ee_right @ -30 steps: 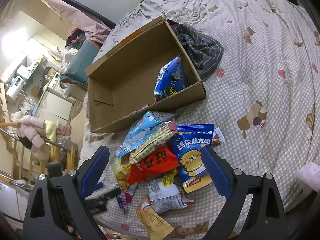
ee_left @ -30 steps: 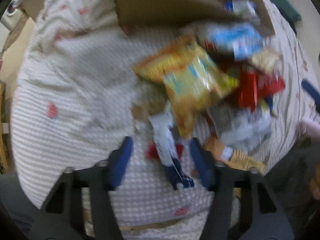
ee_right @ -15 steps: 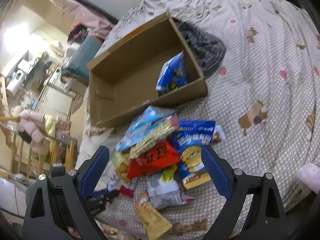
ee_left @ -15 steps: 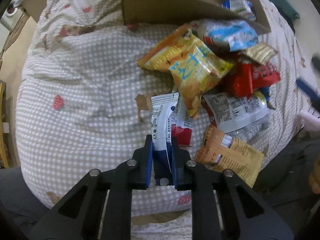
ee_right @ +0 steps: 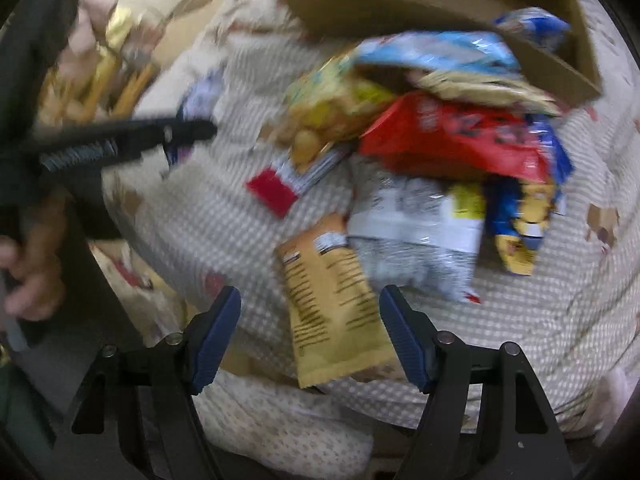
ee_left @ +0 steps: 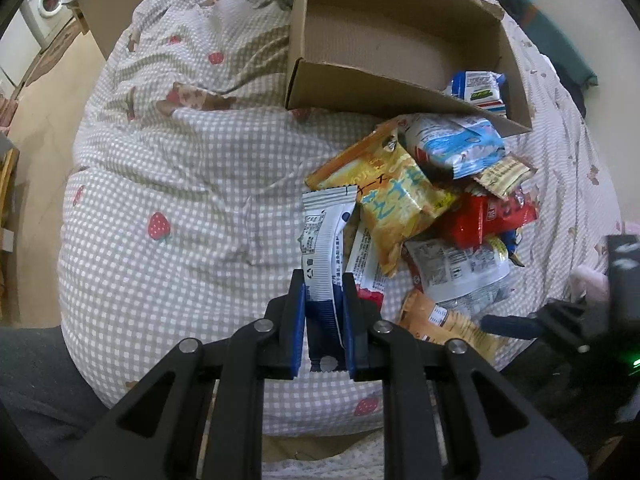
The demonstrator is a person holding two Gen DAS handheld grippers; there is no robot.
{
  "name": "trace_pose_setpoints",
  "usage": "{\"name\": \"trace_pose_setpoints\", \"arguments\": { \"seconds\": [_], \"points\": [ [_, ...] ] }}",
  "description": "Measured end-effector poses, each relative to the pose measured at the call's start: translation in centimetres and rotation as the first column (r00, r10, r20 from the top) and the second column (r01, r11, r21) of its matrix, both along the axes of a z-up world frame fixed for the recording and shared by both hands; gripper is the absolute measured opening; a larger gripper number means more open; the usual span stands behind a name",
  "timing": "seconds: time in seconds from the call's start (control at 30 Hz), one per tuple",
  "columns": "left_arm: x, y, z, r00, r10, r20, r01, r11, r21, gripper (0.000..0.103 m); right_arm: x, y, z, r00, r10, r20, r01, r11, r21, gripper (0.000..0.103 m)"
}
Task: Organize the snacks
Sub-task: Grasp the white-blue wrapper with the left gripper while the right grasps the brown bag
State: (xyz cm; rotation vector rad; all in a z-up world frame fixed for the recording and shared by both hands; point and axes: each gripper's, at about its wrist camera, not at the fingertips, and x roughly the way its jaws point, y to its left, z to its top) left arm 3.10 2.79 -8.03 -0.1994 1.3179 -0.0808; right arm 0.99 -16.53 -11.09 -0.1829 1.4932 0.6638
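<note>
Your left gripper (ee_left: 323,304) has its jaws clenched on the slim white-and-blue snack packet (ee_left: 322,240) above the checked bedspread (ee_left: 180,184), beside the snack pile (ee_left: 440,216) before the cardboard box (ee_left: 400,40), while your right gripper's (ee_right: 310,334) jaws are closing around the tan kraft pouch (ee_right: 330,304), not yet pressing it.

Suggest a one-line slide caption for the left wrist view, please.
Left tool clamps a white-and-blue snack packet beside the snack pile, cardboard box beyond.
</note>
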Motion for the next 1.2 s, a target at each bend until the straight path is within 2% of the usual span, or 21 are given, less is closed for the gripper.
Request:
{"name": "trace_pose_setpoints", "arguments": {
  "seconds": [0.07,0.13,0.2,0.27,0.33,0.37,0.4,0.6,0.8,1.0,1.2],
  "points": [
    [0.2,-0.2,-0.3,1.000,0.007,-0.002,-0.007,1.000,-0.010,0.013,-0.5,0.9,-1.6,0.999,0.031,-0.009,-0.032,0.997,-0.069,0.074],
    [0.3,-0.1,-0.3,1.000,0.020,-0.003,-0.020,1.000,-0.019,0.013,-0.7,1.3,-2.9,0.999,0.034,-0.021,-0.035,0.995,-0.097,0.069],
    [0.3,0.0,-0.4,0.999,0.033,0.002,-0.033,0.999,-0.027,0.013,-1.0,1.7,-4.1,0.999,0.041,-0.033,-0.045,0.992,-0.118,0.057],
    [0.1,-0.1,-0.3,0.999,0.038,0.006,-0.037,0.999,-0.032,0.013,-1.3,2.0,-4.5,0.998,0.056,-0.016,-0.058,0.989,-0.135,0.051],
    [0.2,0.2,-0.4,0.999,0.040,0.009,-0.039,0.999,-0.035,0.013,-1.9,2.1,-4.2,0.998,0.061,-0.010,-0.061,0.992,-0.112,0.039],
    [0.2,0.3,-0.4,0.999,0.040,0.011,-0.039,0.999,-0.033,0.013,-2.1,2.0,-3.9,0.998,0.056,-0.010,-0.056,0.994,-0.097,0.026],
    [0.3,0.4,-0.5,0.999,0.040,0.012,-0.040,0.999,-0.033,0.013,-2.4,1.8,-3.6,0.999,0.047,-0.019,-0.048,0.997,-0.066,0.023],
    [0.4,0.4,-0.5,0.999,0.044,0.010,-0.044,0.999,-0.027,0.013,-3.0,0.3,-0.7,1.000,-0.012,0.000,0.012,0.995,0.101,0.019],
    [0.5,0.1,0.0,0.999,0.033,0.038,-0.034,0.999,0.010,0.013,-1.3,-2.2,3.0,0.994,-0.089,0.067,0.069,0.962,0.264,0.019],
    [0.6,0.1,0.0,0.998,0.036,0.051,-0.038,0.999,0.037,0.013,0.6,-3.8,7.3,0.952,-0.244,0.184,0.153,0.902,0.405,0.019],
    [0.6,0.2,0.7,0.995,0.041,0.087,-0.046,0.997,0.058,0.013,1.2,-5.9,9.1,0.909,-0.345,0.234,0.206,0.861,0.466,0.019]
  ]
}}
